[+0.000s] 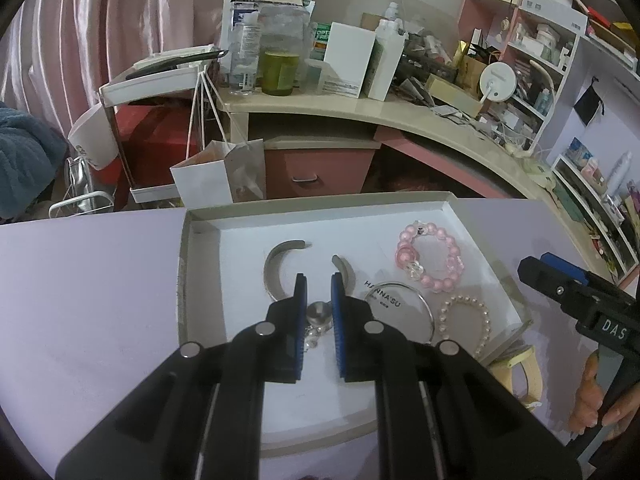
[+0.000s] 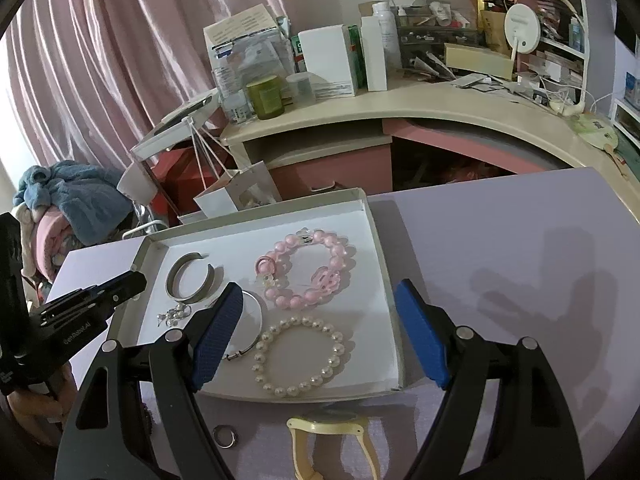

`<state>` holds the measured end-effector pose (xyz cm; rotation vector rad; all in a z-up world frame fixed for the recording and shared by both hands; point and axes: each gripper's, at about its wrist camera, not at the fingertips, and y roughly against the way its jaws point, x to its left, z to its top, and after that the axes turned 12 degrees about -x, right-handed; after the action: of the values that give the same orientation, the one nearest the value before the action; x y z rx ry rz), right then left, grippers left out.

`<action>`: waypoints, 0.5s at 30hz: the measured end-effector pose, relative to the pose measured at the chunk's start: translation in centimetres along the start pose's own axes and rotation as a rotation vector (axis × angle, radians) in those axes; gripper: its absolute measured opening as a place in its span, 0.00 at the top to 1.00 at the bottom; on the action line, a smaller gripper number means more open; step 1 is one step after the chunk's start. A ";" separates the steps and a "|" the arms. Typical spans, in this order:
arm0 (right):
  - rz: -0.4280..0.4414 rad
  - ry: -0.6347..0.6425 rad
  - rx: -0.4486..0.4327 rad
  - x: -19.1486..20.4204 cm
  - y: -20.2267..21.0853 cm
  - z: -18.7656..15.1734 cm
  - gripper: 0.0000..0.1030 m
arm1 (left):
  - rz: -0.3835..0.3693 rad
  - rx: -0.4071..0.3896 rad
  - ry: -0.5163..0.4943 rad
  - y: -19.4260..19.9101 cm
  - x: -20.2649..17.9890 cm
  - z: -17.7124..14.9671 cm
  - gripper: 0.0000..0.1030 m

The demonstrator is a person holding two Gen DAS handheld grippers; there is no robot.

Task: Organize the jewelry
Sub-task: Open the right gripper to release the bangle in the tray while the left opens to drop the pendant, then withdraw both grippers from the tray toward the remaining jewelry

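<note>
On the lilac surface (image 2: pixel 500 240), a shallow open box (image 2: pixel 382 276) with a white floor was seen, and most of the jewelry was gathered inside it. A silver cuff (image 2: pixel 188 280) was laid toward the far left of the box, with a small cluster of earrings (image 2: pixel 174 316) just in front of it. A pink bead bracelet (image 2: pixel 304 272) was placed at the far right, a pearl bracelet (image 2: pixel 298 356) nearer the front wall, and a thin silver bangle (image 2: pixel 256 320) between the cuff and the pearls, partly hidden behind one finger in the right wrist view. Outside the box, on the surface just before its front wall, a ring (image 2: pixel 225 437) and a cream-strapped watch (image 2: pixel 332 436) were seen.

The left gripper (image 1: pixel 319 292) was held over the box near the earrings, tilted downward, its fingers drawn nearly together with only a narrow gap; a small silver stud was visible in that gap, but whether it was touched could not be told. The right gripper (image 2: pixel 320 312) was held above the front of the box, its fingers set wide apart and nothing gripped, with the pearl bracelet lying below the span. A hand (image 1: pixel 600 396) was seen on the right gripper's handle.

A cluttered desk (image 2: pixel 400 108) and pink curtains (image 2: pixel 100 60) were visible beyond.
</note>
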<state>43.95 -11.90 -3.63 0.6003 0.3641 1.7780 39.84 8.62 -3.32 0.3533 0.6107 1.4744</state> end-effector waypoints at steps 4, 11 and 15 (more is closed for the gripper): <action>-0.009 -0.007 -0.001 -0.4 0.3 -0.1 0.22 | -0.002 0.005 -0.005 -0.1 -0.2 -0.1 0.88; -0.021 -0.013 -0.019 -0.7 1.6 -0.2 0.22 | 0.000 -0.042 -0.002 1.4 -0.3 0.2 0.53; -0.029 -0.012 -0.038 -0.9 2.9 -0.2 0.22 | 0.024 -0.103 0.012 4.1 0.6 0.6 0.40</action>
<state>41.72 -13.57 -2.50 0.5757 0.3285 1.7486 36.81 9.68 -0.61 0.2728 0.5398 1.5258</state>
